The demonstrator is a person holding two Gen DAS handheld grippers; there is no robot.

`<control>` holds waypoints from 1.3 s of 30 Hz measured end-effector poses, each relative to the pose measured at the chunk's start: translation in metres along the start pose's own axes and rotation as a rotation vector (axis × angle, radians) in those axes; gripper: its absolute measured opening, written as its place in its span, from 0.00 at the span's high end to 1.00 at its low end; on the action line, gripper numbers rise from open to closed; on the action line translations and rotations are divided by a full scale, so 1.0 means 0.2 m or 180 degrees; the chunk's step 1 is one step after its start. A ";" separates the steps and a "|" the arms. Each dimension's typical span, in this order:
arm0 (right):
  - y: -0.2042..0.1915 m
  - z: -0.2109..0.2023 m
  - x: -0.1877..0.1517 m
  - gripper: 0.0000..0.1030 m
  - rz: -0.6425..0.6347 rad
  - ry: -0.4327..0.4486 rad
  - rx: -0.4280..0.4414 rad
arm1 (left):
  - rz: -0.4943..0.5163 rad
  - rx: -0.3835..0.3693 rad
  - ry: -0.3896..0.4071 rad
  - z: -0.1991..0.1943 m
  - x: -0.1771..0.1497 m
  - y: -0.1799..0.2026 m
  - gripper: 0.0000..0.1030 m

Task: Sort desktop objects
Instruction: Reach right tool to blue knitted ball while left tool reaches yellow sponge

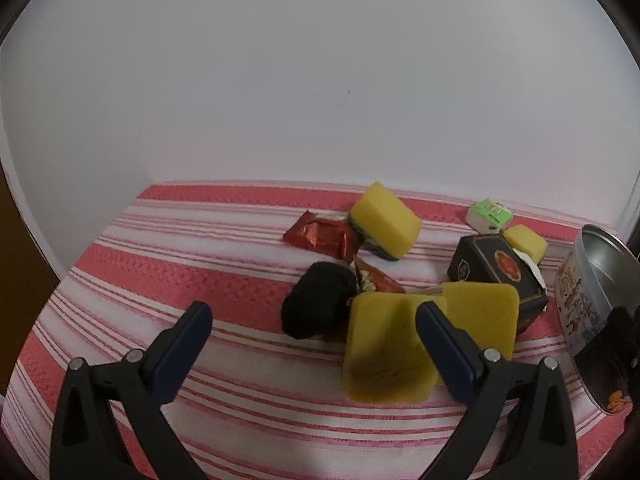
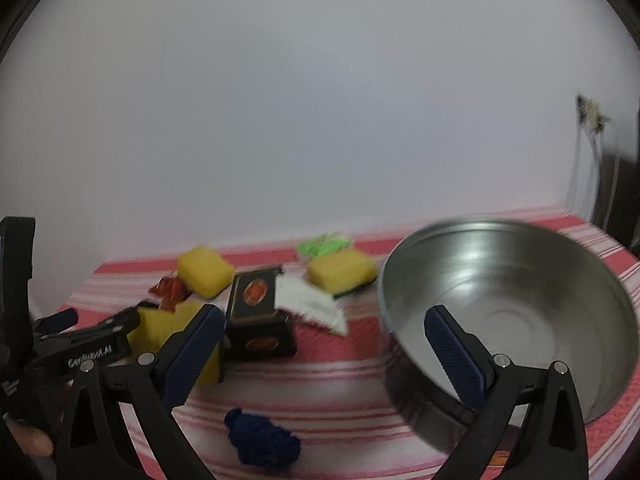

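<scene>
Left gripper: I am seeing the left gripper [image 1: 314, 314] hanging with jaws spread wide and nothing between them, low over the striped cloth [image 1: 120, 280].
Right gripper: I am seeing the right gripper [image 2: 322, 318] likewise standing open and empty, aiming toward the tin's mouth.
Key relation: I am judging the near yellow sponge [image 1: 386, 352] to be the likely next pick; it is lying just ahead and to the right of the left gripper's centre line, its right finger overlapping it in view. The left gripper is the nearer one.
Long axis: the sponge is looking roughly square, so I cannot tell a long axis; its flat face is tilting toward the camera.
Second sponge: another yellow slab [image 1: 486, 316] is sitting just behind the first, touching or overlapping it.
Black bundle: a soft, fuzzy black lump [image 1: 316, 304] is lying just left of the near sponge.
Blue bundle: a knotted dark blue cloth [image 2: 262, 438] is lying near the right gripper, apart from the heap.
Dark box: a glossy black carton [image 1: 496, 276] with a red emblem is standing behind the sponges.
Tin: a round metal tin [image 2: 520, 280], shiny inside and showing nothing in it, is tipping toward the right wrist camera.
Far items: red foil wrappers [image 1: 320, 236], a thicker sponge block [image 1: 386, 220] and a green-white packet [image 1: 490, 216] are lying farthest back.
</scene>
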State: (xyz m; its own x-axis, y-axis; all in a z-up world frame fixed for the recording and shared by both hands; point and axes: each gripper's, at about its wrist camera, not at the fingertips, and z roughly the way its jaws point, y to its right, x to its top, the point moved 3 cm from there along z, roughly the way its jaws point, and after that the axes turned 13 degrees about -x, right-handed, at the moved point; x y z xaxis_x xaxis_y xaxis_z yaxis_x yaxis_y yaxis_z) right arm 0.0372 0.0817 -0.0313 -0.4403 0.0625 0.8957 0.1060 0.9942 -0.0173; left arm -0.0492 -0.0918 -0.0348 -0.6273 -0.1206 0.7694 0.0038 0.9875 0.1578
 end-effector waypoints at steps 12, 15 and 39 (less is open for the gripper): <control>-0.14 -0.06 -0.17 0.23 -0.0800 -0.0509 0.0607 | -0.0198 -0.0219 -0.0365 0.07 -0.03 -0.06 0.00; -0.19 -0.05 -0.20 0.23 -0.1120 -0.0615 0.0581 | -0.0057 -0.0184 -0.0395 0.07 -0.04 -0.02 0.00; -0.11 0.04 -0.23 0.55 -0.0713 -0.1134 0.1160 | 0.0128 -0.0417 -0.0646 0.22 -0.08 0.07 0.19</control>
State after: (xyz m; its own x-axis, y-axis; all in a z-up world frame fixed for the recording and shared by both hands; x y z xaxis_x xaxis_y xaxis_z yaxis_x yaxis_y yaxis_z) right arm 0.0492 0.0585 -0.0757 -0.6976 -0.1911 0.6905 -0.3123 0.9485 -0.0530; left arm -0.0729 -0.0709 -0.0727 -0.7682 -0.0456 0.6386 0.1244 0.9678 0.2187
